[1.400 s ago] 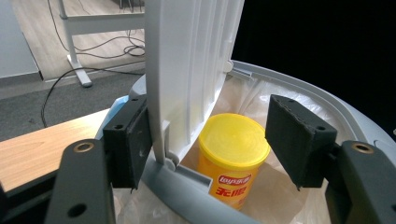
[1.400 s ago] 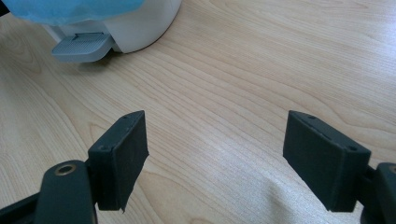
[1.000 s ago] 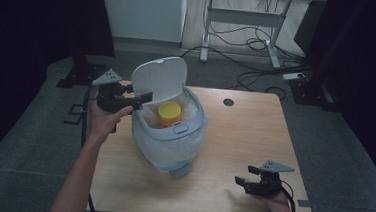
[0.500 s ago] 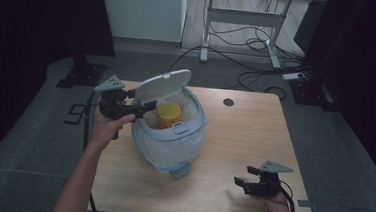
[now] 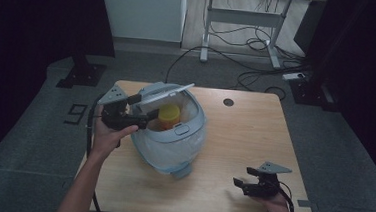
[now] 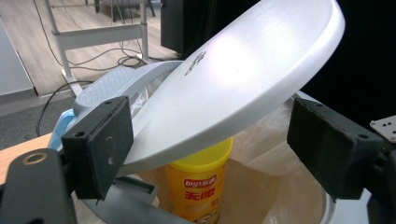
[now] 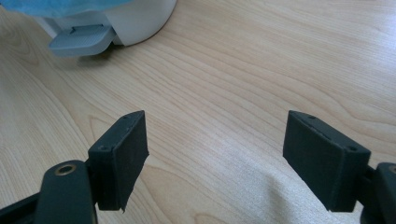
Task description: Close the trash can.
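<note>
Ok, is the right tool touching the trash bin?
Apart. The high view shows bare table between the right tool and the trash bin.

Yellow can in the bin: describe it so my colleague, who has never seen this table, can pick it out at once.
On the wooden table stands a round white pedal bin lined with a clear bag, its lid half lowered. Inside, upright beneath that lid, is the yellow can, a tall tube with a yellow cap and a red Lay's logo, the brightest thing there.
</note>
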Demonstrator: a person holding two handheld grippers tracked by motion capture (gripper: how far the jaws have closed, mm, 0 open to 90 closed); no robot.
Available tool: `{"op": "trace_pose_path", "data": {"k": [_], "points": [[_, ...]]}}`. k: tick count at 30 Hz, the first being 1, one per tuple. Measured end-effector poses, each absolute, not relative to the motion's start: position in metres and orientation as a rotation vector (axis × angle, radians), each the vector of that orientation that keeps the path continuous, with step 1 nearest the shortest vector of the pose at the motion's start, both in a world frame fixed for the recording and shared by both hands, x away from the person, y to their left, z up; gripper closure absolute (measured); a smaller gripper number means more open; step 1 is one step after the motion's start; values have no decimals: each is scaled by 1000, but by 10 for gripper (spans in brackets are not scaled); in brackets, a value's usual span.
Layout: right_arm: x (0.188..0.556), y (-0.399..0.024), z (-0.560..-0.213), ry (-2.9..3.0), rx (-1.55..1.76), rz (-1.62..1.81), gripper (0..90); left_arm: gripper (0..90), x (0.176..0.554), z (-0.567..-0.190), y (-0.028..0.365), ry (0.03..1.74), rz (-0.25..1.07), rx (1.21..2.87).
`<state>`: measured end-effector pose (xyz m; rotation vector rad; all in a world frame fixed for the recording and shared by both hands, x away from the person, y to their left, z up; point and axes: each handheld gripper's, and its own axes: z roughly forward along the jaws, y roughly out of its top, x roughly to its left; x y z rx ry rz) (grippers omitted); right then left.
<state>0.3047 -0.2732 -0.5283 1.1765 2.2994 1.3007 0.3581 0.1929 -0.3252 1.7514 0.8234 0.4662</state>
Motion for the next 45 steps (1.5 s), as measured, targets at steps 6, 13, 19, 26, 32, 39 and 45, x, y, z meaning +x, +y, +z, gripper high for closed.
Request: {"op": "trace_pose_path", "data": {"k": [6, 13, 19, 26, 32, 39, 45], "points": [[305, -274, -528, 2299, 1180, 1299, 215, 143, 353, -325, 189, 826, 488, 1756], [304, -273, -529, 2299, 1185, 1297, 215, 139, 346, -327, 186, 816, 470, 1766], [303, -272, -529, 2303, 1181, 1296, 215, 133, 339, -326, 183, 809, 470, 1766], [302, -273, -530, 2307, 1185, 1288, 215, 127, 334, -327, 179, 805, 494, 1763], [302, -273, -530, 2304, 1190, 1286, 215, 119, 331, -327, 177, 802, 511, 1783], [302, -274, -530, 2301, 1195, 1286, 213, 127, 330, -327, 178, 791, 442, 1767], [302, -274, -530, 2304, 1190, 1284, 213, 112, 339, -330, 177, 798, 392, 1769]]}}
